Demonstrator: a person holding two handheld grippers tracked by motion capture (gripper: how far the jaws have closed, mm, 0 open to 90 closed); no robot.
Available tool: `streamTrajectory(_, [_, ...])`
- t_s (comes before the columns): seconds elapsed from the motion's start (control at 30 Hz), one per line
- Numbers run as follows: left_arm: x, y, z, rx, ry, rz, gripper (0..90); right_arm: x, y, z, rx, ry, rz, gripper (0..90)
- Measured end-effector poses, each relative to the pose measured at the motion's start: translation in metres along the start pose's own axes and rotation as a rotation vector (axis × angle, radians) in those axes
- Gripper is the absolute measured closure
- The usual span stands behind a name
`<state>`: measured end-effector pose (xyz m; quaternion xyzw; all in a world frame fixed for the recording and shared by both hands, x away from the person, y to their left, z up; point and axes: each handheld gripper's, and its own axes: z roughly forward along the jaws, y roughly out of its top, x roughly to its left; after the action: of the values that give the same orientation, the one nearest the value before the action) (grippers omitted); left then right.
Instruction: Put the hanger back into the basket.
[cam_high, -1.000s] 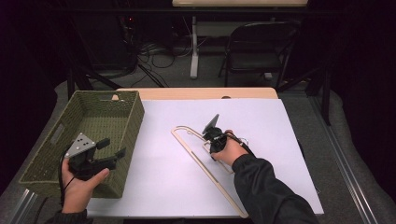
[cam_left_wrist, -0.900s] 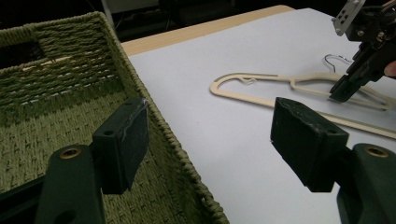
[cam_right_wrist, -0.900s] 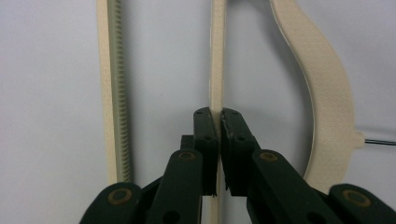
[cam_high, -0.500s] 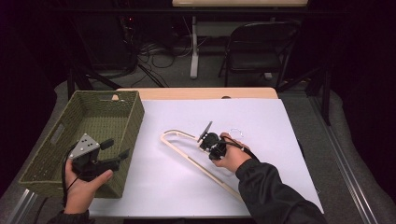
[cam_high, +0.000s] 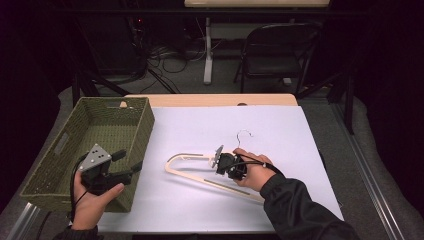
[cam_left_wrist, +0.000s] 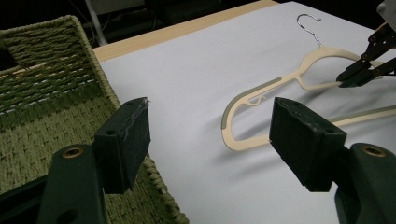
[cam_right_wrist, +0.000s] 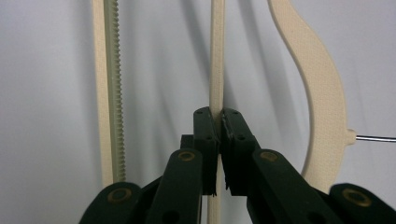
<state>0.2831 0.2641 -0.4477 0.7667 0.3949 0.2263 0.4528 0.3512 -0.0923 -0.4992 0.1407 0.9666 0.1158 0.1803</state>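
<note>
Right tongs (cam_right_wrist: 219, 122) clamp hanger (cam_high: 200, 175); left tongs (cam_left_wrist: 210, 135) gape.

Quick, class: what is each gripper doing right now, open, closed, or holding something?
Left gripper: open, holding nothing, beside the basket.
Right gripper: closed on a thin bar of the hanger.

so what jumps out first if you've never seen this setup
A cream hanger lies mid-table on the white sheet, and the right gripper is shut on one of its thin bars. At the table's left edge stands a green woven basket, with the left gripper held open beside it.
</note>
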Motion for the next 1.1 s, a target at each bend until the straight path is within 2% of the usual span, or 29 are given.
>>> streamTrajectory(0.03, [-0.001, 0.0, 0.001, 0.002, -0.003, 0.002, 28.9, 0.0, -0.001, 0.0, -0.006, -0.006, -0.022, 85.5])
streamTrajectory(0.07, [-0.002, 0.0, 0.002, 0.003, -0.006, 0.003, 28.9, 0.001, -0.002, -0.001, -0.011, -0.012, -0.071, 85.5])
streamTrajectory(0.1, [-0.003, 0.001, 0.002, 0.005, -0.011, 0.005, 28.9, 0.001, -0.002, -0.001, -0.011, -0.012, -0.071, 85.5])
streamTrajectory(0.23, [-0.007, 0.002, 0.006, 0.01, -0.026, 0.012, 29.0, 0.003, -0.006, -0.001, -0.012, -0.02, -0.143, 85.5])
streamTrajectory(0.27, [-0.009, 0.002, 0.008, 0.011, -0.032, 0.016, 29.0, 0.003, -0.008, -0.001, -0.026, -0.035, -0.178, 85.5])
streamTrajectory(0.37, [-0.015, 0.003, 0.013, 0.02, -0.053, 0.025, 29.1, 0.004, -0.01, -0.003, -0.048, -0.039, -0.196, 85.5])
streamTrajectory(0.43, [-0.019, 0.004, 0.017, 0.033, -0.071, 0.035, 29.6, 0.005, -0.012, -0.004, -0.068, -0.059, -0.232, 85.5])
streamTrajectory(0.5, [-0.026, 0.006, 0.025, 0.051, -0.108, 0.043, 30.3, 0.008, -0.015, -0.006, -0.091, -0.071, -0.248, 85.5])
streamTrajectory(0.63, [-0.034, 0.01, 0.033, 0.074, -0.13, 0.056, 31.2, 0.011, -0.02, -0.006, -0.106, -0.067, -0.278, 85.5])
streamTrajectory(0.73, [-0.043, 0.016, 0.04, 0.077, -0.163, 0.075, 30.9, 0.014, -0.024, -0.005, -0.108, -0.074, -0.3, 85.5])
streamTrajectory(0.77, [-0.05, 0.021, 0.046, 0.084, -0.189, 0.077, 30.8, 0.015, -0.027, -0.005, -0.113, -0.075, -0.313, 85.5])
streamTrajectory(0.9, [-0.06, 0.027, 0.057, 0.108, -0.217, 0.085, 29.3, 0.016, -0.03, -0.006, -0.122, -0.075, -0.321, 85.5])
streamTrajectory(0.97, [-0.065, 0.029, 0.066, 0.123, -0.24, 0.093, 29.6, 0.016, -0.032, -0.008, -0.124, -0.07, -0.323, 85.5])
streamTrajectory(1.0, [-0.067, 0.03, 0.071, 0.135, -0.246, 0.098, 30.1, 0.016, -0.033, -0.007, -0.147, -0.08, -0.323, 85.4])
streamTrajectory(1.1, [-0.072, 0.033, 0.088, 0.171, -0.275, 0.089, 31.8, 0.016, -0.036, -0.01, -0.141, -0.073, -0.321, 85.5])
